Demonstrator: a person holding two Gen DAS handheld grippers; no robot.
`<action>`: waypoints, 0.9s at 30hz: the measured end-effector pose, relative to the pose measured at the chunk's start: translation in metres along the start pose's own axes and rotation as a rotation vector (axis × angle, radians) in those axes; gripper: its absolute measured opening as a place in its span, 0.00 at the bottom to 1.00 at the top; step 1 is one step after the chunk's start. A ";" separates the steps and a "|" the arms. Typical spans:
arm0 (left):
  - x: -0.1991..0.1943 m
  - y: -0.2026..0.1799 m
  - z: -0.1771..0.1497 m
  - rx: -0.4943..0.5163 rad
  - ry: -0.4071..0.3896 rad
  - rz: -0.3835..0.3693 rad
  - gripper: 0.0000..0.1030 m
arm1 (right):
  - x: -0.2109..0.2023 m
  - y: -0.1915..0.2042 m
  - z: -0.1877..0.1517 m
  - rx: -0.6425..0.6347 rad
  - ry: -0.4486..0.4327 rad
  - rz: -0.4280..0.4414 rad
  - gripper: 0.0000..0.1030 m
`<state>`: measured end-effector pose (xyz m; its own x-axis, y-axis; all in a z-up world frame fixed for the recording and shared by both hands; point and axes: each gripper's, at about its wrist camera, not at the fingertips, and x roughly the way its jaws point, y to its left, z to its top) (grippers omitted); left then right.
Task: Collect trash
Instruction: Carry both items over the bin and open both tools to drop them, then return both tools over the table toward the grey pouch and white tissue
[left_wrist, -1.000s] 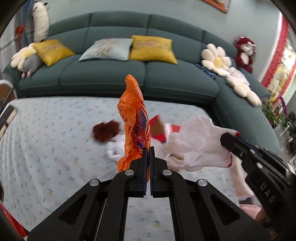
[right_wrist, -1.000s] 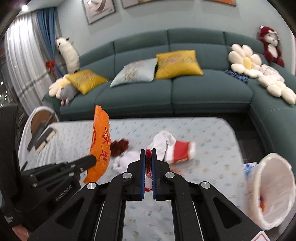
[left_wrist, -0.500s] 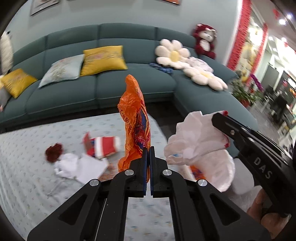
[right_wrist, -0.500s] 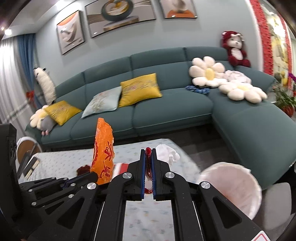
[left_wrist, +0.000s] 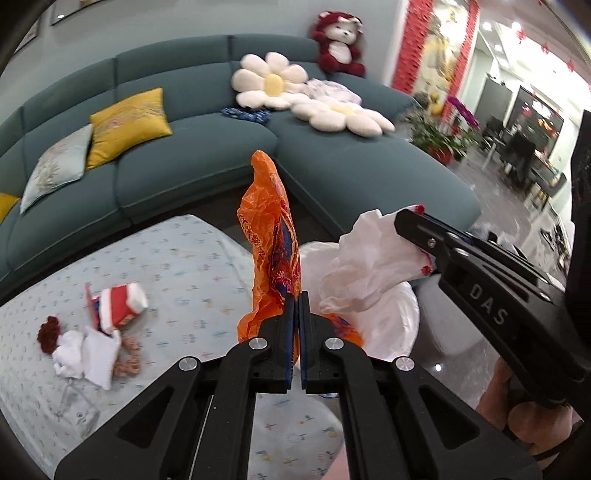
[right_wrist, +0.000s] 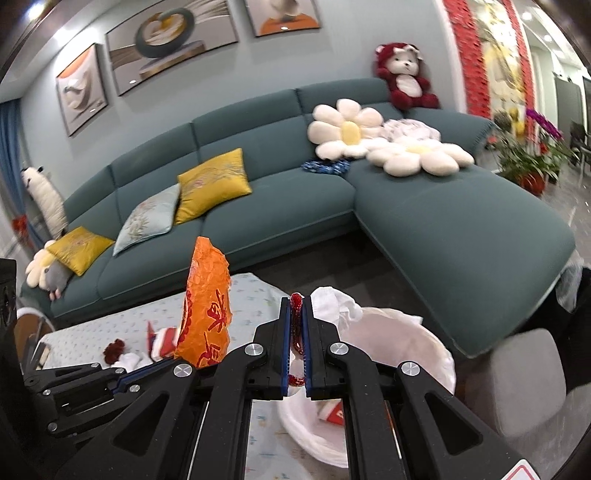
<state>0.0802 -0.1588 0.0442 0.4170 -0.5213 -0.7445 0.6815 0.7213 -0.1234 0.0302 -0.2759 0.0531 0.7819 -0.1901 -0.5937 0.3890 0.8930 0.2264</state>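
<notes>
My left gripper (left_wrist: 295, 300) is shut on a crumpled orange plastic wrapper (left_wrist: 271, 236), which stands up from its jaws. That wrapper (right_wrist: 207, 306) also shows at the left of the right wrist view, above the left gripper (right_wrist: 166, 363). My right gripper (right_wrist: 295, 308) is shut on the red drawstring (right_wrist: 295, 325) of a white trash bag (right_wrist: 406, 343), whose open mouth lies just below and to the right. In the left wrist view the right gripper (left_wrist: 406, 218) lifts the bag's edge (left_wrist: 369, 269) beside the wrapper. A red-and-white carton (left_wrist: 118, 302), white tissue (left_wrist: 85, 350) and a dark red ball (left_wrist: 48, 332) lie on the table (left_wrist: 184, 266).
A teal corner sofa (right_wrist: 443, 214) with yellow cushions (right_wrist: 214, 184), flower cushions (right_wrist: 347, 129) and a red teddy bear (right_wrist: 402, 77) wraps behind the table. A grey stool (right_wrist: 528, 369) stands right of the bag. Potted plants (right_wrist: 532, 162) stand at the far right. A hand (left_wrist: 517, 406) holds the right gripper.
Both grippers have swung right, away from the table's middle and over its right end toward the white bag. The table trash has slid left in view. Both grips are unchanged.
</notes>
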 end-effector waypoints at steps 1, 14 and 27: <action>0.004 -0.006 0.001 0.007 0.007 -0.005 0.02 | 0.001 -0.007 -0.001 0.010 0.003 -0.005 0.05; 0.030 -0.019 0.005 -0.038 0.032 0.005 0.51 | 0.006 -0.041 -0.009 0.064 0.009 -0.044 0.35; 0.018 0.010 -0.001 -0.085 0.022 0.049 0.51 | 0.000 -0.016 0.002 0.025 -0.013 -0.025 0.45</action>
<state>0.0937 -0.1610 0.0290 0.4346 -0.4755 -0.7649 0.6067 0.7823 -0.1415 0.0246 -0.2909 0.0508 0.7779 -0.2182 -0.5893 0.4210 0.8772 0.2310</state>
